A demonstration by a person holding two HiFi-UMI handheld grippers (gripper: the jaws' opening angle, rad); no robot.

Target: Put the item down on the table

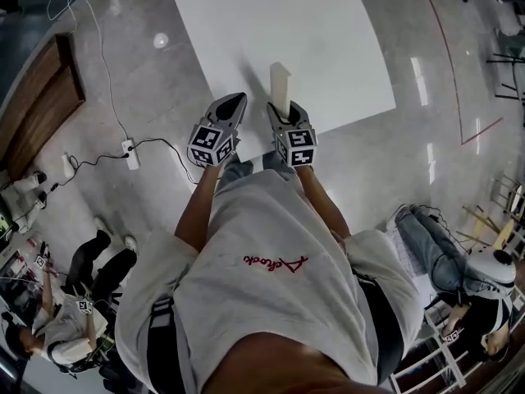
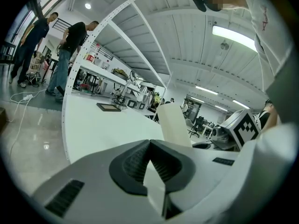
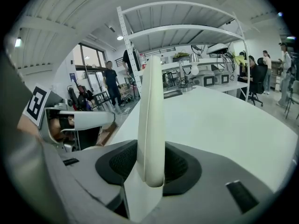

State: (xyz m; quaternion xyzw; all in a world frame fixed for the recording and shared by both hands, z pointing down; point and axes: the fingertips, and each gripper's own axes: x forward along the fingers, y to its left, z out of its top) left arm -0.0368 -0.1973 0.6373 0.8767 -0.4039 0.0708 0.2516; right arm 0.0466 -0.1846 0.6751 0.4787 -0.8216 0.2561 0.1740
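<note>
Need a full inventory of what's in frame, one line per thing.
flat cream slab: 1, cream, upright in the right gripper, over the table's near edge
white rectangular table: 1, white, ahead of the person
dark framed tray: 1, dark, table's far end
power strip with cable: 1, white, floor left of table
wooden panel: 1, brown, floor far left
shelving rack: 1, white, table's far end
bystanders: at least two, floor lower left and lower right
left gripper: 1, grey, jaws together, empty
right gripper: 1, grey, shut on the slab
</note>
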